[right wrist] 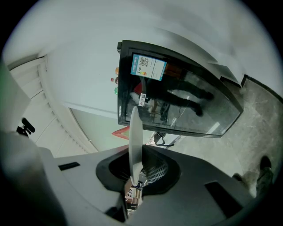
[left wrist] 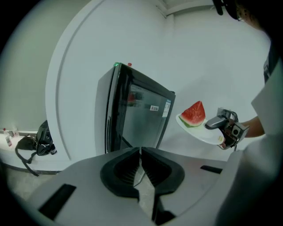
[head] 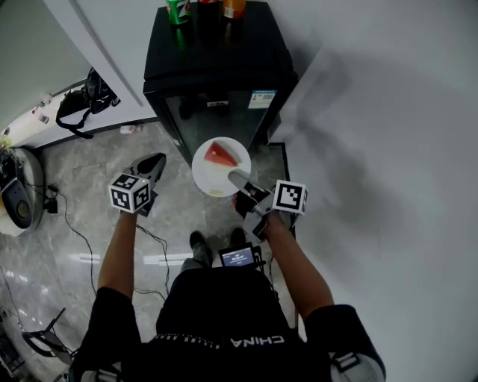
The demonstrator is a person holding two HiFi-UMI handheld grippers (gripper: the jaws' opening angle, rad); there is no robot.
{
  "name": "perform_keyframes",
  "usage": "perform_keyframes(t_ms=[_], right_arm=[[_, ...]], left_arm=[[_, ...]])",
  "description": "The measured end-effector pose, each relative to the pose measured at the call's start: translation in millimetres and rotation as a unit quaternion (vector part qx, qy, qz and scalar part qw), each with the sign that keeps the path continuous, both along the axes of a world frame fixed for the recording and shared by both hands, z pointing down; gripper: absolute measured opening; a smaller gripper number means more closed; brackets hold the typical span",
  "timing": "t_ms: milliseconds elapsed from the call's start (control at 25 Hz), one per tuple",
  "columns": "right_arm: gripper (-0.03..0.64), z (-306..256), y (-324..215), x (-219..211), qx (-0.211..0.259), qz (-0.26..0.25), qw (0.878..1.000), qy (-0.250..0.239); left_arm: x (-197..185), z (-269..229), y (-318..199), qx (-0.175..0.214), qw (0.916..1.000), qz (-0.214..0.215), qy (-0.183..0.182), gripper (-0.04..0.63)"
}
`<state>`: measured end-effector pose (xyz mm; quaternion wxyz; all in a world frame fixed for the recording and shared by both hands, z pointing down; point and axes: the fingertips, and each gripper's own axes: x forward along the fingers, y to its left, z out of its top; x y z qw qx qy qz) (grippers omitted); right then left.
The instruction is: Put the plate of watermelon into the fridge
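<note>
Gripping the plate by its near right rim alone, the right tongs held it just before the fridge, whose glass door was shut. The watermelon slice could slide off if the plate tipped. The left tongs, clenched and empty, might jostle it while opening the door.

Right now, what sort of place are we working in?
Likely a plain home or office room: a small black fridge by white walls, drinks on top, cables on a polished stone floor.
</note>
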<state>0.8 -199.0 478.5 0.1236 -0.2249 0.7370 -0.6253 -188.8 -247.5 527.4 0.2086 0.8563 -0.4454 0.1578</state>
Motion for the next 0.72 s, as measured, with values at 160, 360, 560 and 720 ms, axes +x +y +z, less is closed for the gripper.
perform_keyframes(t_ms=[160,360,560,720], right_arm=[[0.032,1.6,-7.7,-0.7,-0.002,0.000,1.000,0.002],[0.032,9.6,-17.4,-3.9,-0.009,0.001,1.000,0.016],[0.032,15.8,-30.3,-13.0,-0.011,-0.004,1.000,0.023],[0.032,14.7,-35.3,-20.7,0.000,-0.016,1.000,0.025]], left_arm=[[-8.3,10.0,-34.1,-0.010,0.9997,0.009,-0.020,0.071],[-16.7,24.6,-75.0,-0.016,0.9979,0.016,-0.060,0.152],[-24.1,29.4,-110.5,-0.007,0.9985,0.004,-0.055,0.155],[-20.3,26.8,-121.5,0.001,0.9986,0.018,-0.050,0.155]])
